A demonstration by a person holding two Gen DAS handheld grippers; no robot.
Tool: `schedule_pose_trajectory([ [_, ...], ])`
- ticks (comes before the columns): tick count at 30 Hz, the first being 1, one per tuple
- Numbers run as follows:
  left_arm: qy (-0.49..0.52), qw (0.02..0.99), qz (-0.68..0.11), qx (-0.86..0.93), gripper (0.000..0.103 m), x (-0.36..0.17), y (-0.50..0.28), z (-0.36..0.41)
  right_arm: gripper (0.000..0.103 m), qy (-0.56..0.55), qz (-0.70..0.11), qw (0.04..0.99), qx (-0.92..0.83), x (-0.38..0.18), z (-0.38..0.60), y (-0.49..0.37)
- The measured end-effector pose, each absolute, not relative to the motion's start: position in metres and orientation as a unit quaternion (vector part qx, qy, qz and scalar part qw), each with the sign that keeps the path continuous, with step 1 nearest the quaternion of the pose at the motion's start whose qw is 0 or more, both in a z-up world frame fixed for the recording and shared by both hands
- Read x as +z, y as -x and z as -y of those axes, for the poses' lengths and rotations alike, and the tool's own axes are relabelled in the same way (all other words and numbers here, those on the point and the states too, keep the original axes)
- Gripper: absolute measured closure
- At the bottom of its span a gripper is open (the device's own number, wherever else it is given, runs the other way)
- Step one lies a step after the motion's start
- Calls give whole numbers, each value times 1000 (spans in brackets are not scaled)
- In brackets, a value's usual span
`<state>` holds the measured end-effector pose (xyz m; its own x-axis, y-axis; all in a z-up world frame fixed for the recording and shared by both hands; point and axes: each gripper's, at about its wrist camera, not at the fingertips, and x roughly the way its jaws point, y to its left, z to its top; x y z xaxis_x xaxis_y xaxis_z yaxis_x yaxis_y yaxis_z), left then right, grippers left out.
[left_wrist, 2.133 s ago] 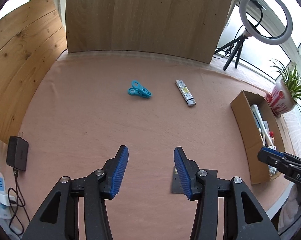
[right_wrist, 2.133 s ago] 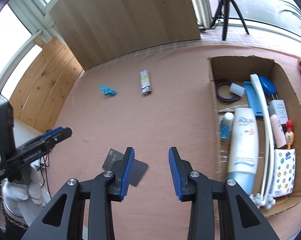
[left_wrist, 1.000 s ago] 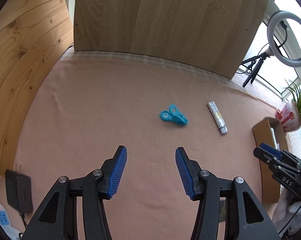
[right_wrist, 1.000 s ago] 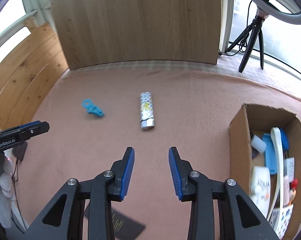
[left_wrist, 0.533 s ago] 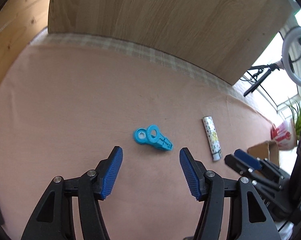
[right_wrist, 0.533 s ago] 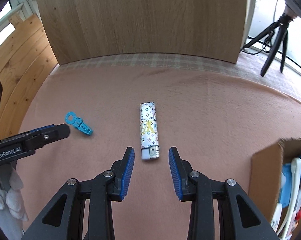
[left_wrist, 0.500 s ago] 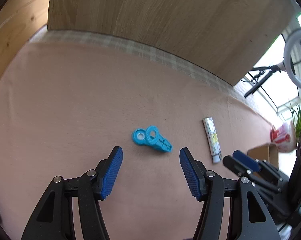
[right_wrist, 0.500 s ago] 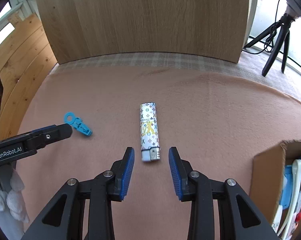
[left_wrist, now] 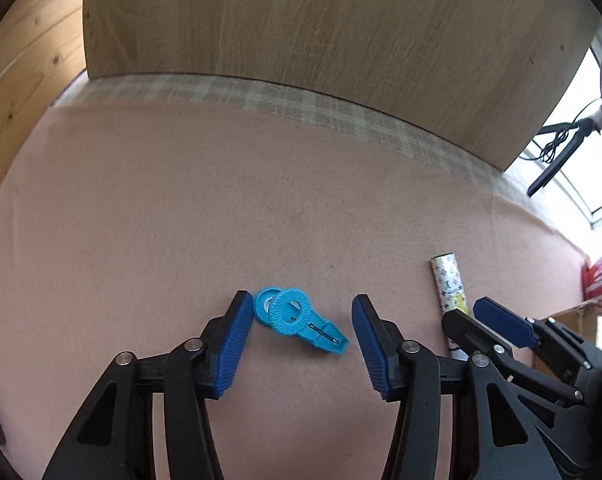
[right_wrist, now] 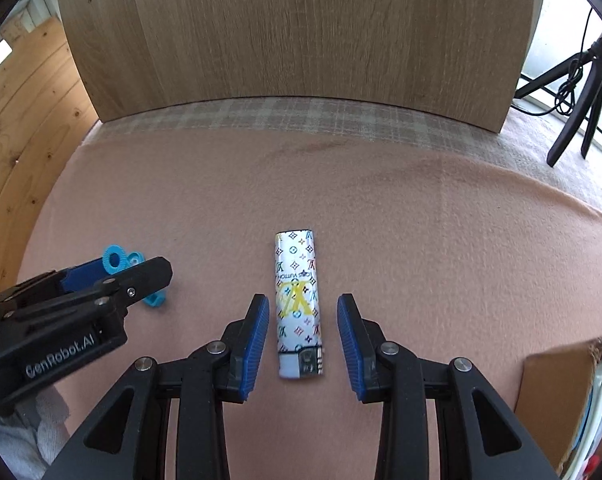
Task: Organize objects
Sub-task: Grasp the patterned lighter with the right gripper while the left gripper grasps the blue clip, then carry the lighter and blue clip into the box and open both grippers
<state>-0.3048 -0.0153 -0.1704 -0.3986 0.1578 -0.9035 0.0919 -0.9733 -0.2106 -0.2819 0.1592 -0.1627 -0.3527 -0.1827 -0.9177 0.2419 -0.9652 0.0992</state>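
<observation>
A small blue clip (left_wrist: 299, 321) lies on the pink cloth (left_wrist: 221, 208), right between the spread fingers of my open left gripper (left_wrist: 299, 342). A white patterned lighter (right_wrist: 299, 304) lies lengthwise between the blue pads of my open right gripper (right_wrist: 303, 344), metal end toward me. Neither gripper touches its object. In the right wrist view the left gripper (right_wrist: 113, 280) reaches in from the left over the clip (right_wrist: 121, 260). In the left wrist view the right gripper (left_wrist: 497, 328) enters at the right and covers the near end of the lighter (left_wrist: 447, 286).
A wooden board (right_wrist: 293, 40) stands upright at the back of the cloth. More wood panelling (right_wrist: 25, 120) lines the left side. A cardboard box (right_wrist: 561, 392) with items sits at the right. A black tripod (right_wrist: 581, 92) stands at the far right.
Both grippers have moved forward and down. The clip now lies between the left fingers and the lighter between the right fingers. Both stay open.
</observation>
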Motion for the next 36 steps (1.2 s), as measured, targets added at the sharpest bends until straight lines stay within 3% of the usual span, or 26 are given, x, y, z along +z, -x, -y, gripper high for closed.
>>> schedule_pose_trajectory([
  [1, 548, 20, 109, 829, 57, -171, 305, 14, 71, -558, -28, 129, -820, -164, -159, 282],
  [4, 546, 27, 85, 833, 60, -172, 305, 10, 72, -555, -40, 129, -821, -162, -157, 281],
  [6, 546, 32, 80, 833, 60, -172, 303, 10, 79, -556, -43, 129, -820, -162, -157, 280],
  [9, 547, 39, 79, 832, 73, -173, 299, 12, 82, -560, -40, 131, -817, -162, -159, 277],
  [19, 558, 91, 76, 822, 76, -174, 265, 12, 82, -565, -15, 143, -813, -161, -179, 243],
  [21, 566, 104, 105, 811, 76, -172, 258, 19, 82, -568, -6, 147, -810, -159, -184, 236],
  [23, 567, 99, 121, 809, 73, -167, 252, 27, 82, -570, 1, 145, -809, -158, -189, 228],
  [25, 555, 90, 121, 818, 59, -158, 245, 33, 82, -569, 12, 144, -810, -157, -194, 223],
  [27, 544, 77, 128, 825, 53, -150, 237, 38, 82, -566, 23, 141, -812, -154, -201, 218],
  [33, 566, 64, 111, 814, 51, -157, 226, 24, 82, -558, 26, 137, -818, -145, -206, 207],
  [36, 582, 40, 106, 805, 43, -168, 232, 19, 82, -551, 22, 138, -823, -139, -204, 201],
])
